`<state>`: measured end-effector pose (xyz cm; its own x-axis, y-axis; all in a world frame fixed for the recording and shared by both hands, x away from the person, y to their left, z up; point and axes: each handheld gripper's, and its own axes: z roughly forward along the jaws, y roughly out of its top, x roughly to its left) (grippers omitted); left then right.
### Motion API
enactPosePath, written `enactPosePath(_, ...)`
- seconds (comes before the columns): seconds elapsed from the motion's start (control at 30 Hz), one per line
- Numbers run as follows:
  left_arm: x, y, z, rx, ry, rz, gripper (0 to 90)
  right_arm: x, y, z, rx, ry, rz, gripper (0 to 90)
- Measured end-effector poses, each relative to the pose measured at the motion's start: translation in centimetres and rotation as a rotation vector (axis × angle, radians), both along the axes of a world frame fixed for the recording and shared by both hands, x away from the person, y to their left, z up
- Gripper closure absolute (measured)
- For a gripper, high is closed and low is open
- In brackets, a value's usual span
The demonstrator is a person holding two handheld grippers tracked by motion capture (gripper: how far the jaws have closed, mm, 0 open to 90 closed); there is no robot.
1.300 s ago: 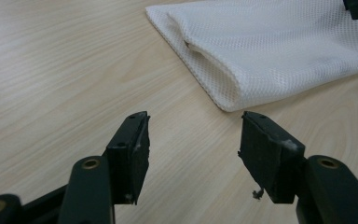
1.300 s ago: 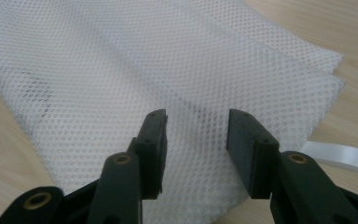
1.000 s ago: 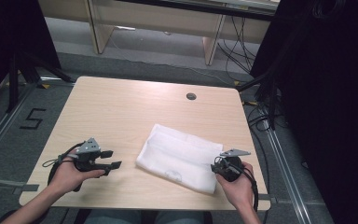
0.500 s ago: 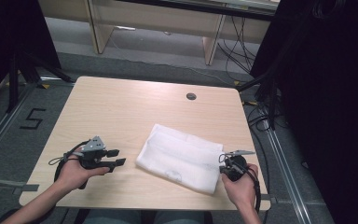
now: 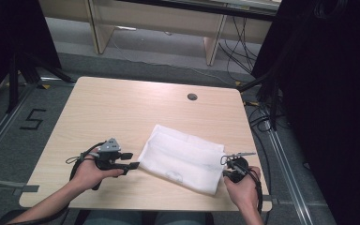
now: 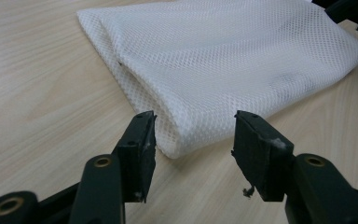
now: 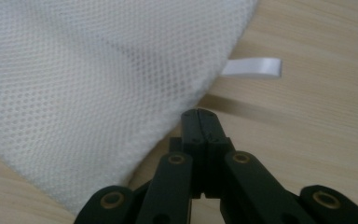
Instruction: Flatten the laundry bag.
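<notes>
Since a second ago, from the high view, the left gripper (image 5: 127,161) has slid right across the table (image 5: 122,108) to the near-left corner of the white mesh bag (image 5: 183,158), while the right gripper (image 5: 228,167) sits at its near-right edge. Through the left gripper view, the jaws have just been opening slightly and stand apart, straddling the folded corner (image 6: 177,140) without pinching it, seemingly lined up to grab. Through the right gripper view, the jaws are clenched tight at the hem (image 7: 168,126); whether mesh is caught I cannot tell, with a white tag (image 7: 254,67) beyond.
</notes>
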<state>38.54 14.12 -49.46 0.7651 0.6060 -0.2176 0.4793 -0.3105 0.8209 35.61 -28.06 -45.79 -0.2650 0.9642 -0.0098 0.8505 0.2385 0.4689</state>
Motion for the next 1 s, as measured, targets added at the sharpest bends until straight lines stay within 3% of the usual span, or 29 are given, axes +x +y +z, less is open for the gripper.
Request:
enactPosePath(0.43,0.6,-0.5,-0.6,0.034,0.012,0.006,48.6,0.0,0.5,-0.3,-0.019,0.039,0.033,90.0)
enactPosePath(0.5,0.7,-0.7,-0.7,0.037,0.019,-0.005,50.4,0.0,0.7,-0.3,-0.018,0.066,0.012,90.0)
enactPosePath(0.6,0.6,-1.0,-0.8,0.038,0.028,-0.005,54.0,0.2,0.9,-0.7,-0.038,0.062,0.057,90.0)
enactPosePath(0.63,0.6,-0.9,-0.8,0.049,0.010,-0.023,55.2,0.1,1.4,-0.7,-0.028,0.086,0.017,90.0)
enactPosePath(0.67,0.6,-0.9,-0.8,0.049,0.010,-0.023,56.5,0.1,1.4,-0.7,-0.028,0.086,0.017,90.0)
enactPosePath(0.7,0.5,-0.9,-0.9,0.048,0.024,-0.016,57.7,0.3,1.6,-0.7,-0.037,0.092,0.031,90.0)
enactPosePath(0.8,0.6,-0.8,-0.8,0.066,0.011,-0.032,59.4,0.7,1.9,-1.0,-0.049,0.077,0.065,90.0)
enactPosePath(0.83,0.6,-0.7,-0.9,0.079,0.009,-0.023,59.4,0.7,2.2,-0.9,-0.043,0.105,0.036,90.0)
enactPosePath(0.87,0.6,-0.7,-0.9,0.079,0.009,-0.023,59.9,0.7,2.2,-0.9,-0.043,0.105,0.036,90.0)
enactPosePath(0.9,0.6,-0.7,-0.9,0.067,0.027,-0.014,60.8,1.0,2.2,-1.2,-0.061,0.078,0.081,90.0)
enactPosePath(0.93,0.6,-0.7,-0.9,0.067,0.027,-0.014,61.4,0.8,2.7,-1.0,-0.043,0.135,0.031,90.0)
enactPosePath(0.97,0.7,-0.5,-0.9,0.081,0.020,-0.019,62.2,1.2,2.4,-1.3,-0.063,0.086,0.083,90.0)
enactPosePath(1.0,0.7,-0.5,-1.0,0.076,0.024,-0.021,62.9,1.1,2.7,-1.2,-0.058,0.117,0.052,90.0)
